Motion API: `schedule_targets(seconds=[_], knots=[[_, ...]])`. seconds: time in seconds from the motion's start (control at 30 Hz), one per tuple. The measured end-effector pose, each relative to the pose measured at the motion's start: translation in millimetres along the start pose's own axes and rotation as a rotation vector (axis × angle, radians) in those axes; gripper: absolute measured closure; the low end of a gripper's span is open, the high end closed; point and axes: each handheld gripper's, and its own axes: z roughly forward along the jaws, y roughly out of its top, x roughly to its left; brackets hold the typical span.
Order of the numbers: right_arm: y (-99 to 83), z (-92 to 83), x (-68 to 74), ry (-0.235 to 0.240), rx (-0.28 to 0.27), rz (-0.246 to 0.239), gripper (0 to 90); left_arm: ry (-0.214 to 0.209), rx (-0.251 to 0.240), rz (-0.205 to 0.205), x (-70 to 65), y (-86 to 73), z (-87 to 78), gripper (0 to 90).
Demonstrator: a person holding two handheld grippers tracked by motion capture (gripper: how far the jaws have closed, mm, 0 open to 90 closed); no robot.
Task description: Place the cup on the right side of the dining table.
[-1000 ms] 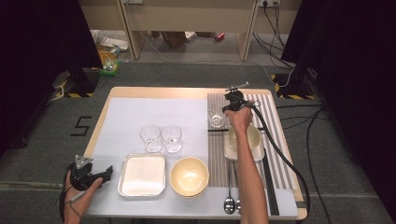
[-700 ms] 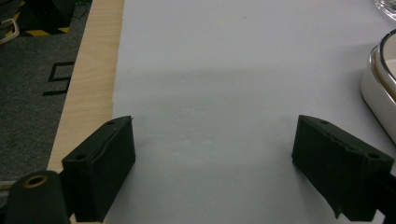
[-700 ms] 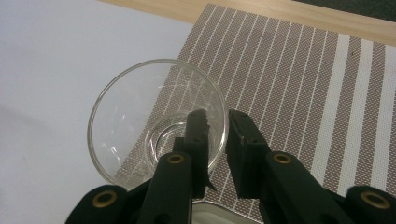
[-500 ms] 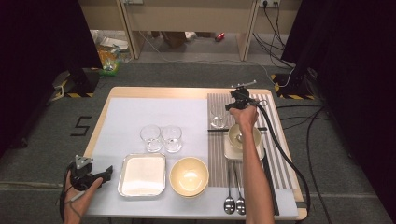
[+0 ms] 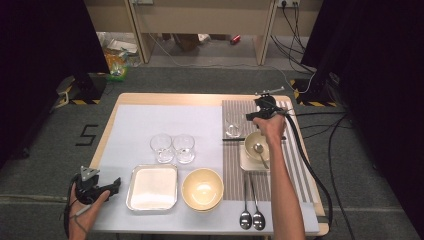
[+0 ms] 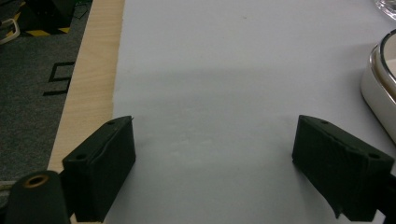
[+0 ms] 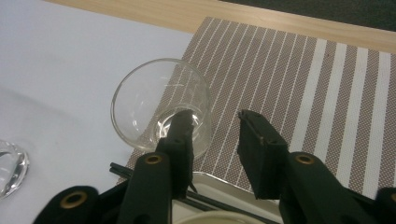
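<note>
1. The right gripper (image 5: 252,116) has just been opening its jaws; a second ago it sat lower over the glass (image 5: 233,128) on the striped mat (image 5: 295,155), and now it hangs just beyond the small bowl (image 5: 256,145), a little up and off toward the mat's far edge; nothing lies between the jaws, which stand partly apart beside the glass (image 7: 161,109).
2. I judge the glass has just been let go; it stands upright at the mat's far left corner, just beyond the small bowl with the spoon (image 5: 260,154), so this place setting looks nearly done.
3. The left gripper (image 5: 102,189) rests near the table's front left corner, left of the metal tray (image 5: 152,187); its jaws stand wide apart and empty over the white cloth (image 6: 224,84).
4. Writing: a black "5" is marked on the floor (image 5: 86,135), left of the table; no brand or label can be read elsewhere.
</note>
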Motion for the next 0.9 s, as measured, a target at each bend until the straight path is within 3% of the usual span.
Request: schedule_targets(seconds=[0.3,0.43,0.7,0.9], knots=[[-11.7,-21.2,-0.4,0.015,-0.006,-0.004,50.2,0.0,0.0,0.0,0.0,0.0,0.0,12.3],[-15.2,-29.5,1.0,-0.006,-0.009,0.004,42.4,-0.002,0.002,0.0,0.1,0.1,0.0,12.3],[-24.1,-47.6,6.6,0.003,-0.03,0.012,26.3,-0.001,0.003,-0.001,0.2,0.0,-0.1,12.2],[-33.7,-59.1,7.7,-0.006,-0.026,0.013,19.1,-0.001,0.002,0.0,0.1,0.1,0.0,12.3]])
